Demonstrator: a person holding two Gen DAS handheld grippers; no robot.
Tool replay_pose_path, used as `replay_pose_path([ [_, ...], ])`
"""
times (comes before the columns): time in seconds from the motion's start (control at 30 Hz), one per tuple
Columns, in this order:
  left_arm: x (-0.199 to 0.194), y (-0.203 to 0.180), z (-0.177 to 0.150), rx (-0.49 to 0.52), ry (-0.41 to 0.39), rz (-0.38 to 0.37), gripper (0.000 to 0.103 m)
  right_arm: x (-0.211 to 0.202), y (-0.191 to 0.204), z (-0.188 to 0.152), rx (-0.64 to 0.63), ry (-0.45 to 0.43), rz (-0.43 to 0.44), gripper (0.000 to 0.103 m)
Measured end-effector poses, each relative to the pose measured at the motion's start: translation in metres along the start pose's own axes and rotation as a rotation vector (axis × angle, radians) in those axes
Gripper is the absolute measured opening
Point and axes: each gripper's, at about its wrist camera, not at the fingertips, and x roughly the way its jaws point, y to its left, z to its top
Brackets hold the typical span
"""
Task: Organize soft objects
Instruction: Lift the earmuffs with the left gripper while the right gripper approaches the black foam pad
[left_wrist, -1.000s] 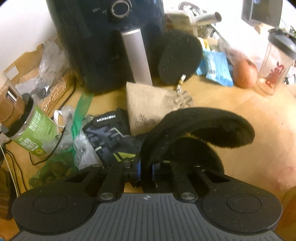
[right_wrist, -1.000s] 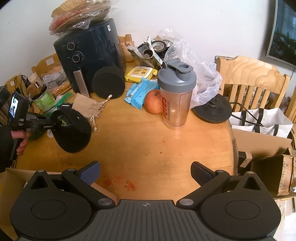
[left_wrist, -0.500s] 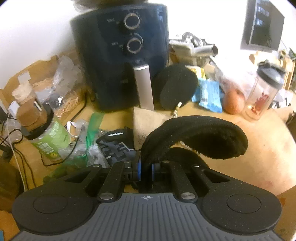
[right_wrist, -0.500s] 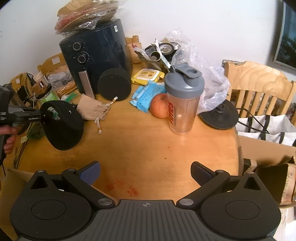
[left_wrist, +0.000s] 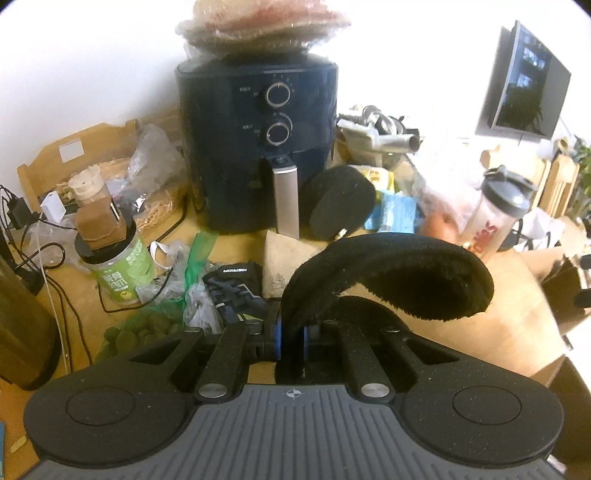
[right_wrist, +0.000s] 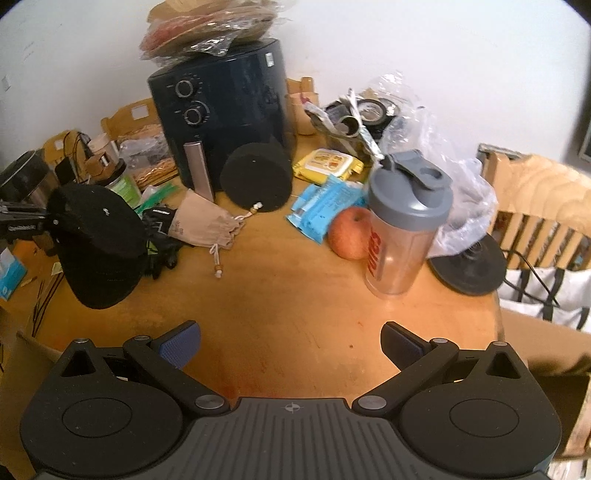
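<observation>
Pinching black pad (left_wrist: 391, 273) w/ left gripper (left_wrist: 291, 334); right gripper (right_wrist: 290, 341) spread.

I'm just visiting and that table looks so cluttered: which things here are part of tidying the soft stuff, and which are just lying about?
Part of the job:
- black fleece pad, clamped in the left tool
- second black pad leaning on the air fryer
- beige drawstring pouch
- black glove
- right tool, open, holding nothing

Just lying about:
- air fryer
- shaker bottle
- apple
- blue snack packets
- green-labelled jar
</observation>
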Motion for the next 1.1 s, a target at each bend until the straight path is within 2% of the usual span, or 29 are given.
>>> replay_pose_path([
  [0.53, -0.061, -0.011, -0.017, -0.085, -0.044, 0.027, 0.011, 0.037, 0.012, 0.037, -0.150, -0.042, 0.044, 0.103],
  [0.9, -0.102, -0.020, -0.029, -0.162, -0.089, 0.046, 0.011, 0.070, 0.034, 0.062, -0.277, -0.089, 0.072, 0.103],
  [1.1, -0.121, -0.024, -0.036, -0.213, -0.095, 0.060, 0.011, 0.091, 0.043, 0.073, -0.313, -0.105, 0.063, 0.103],
])
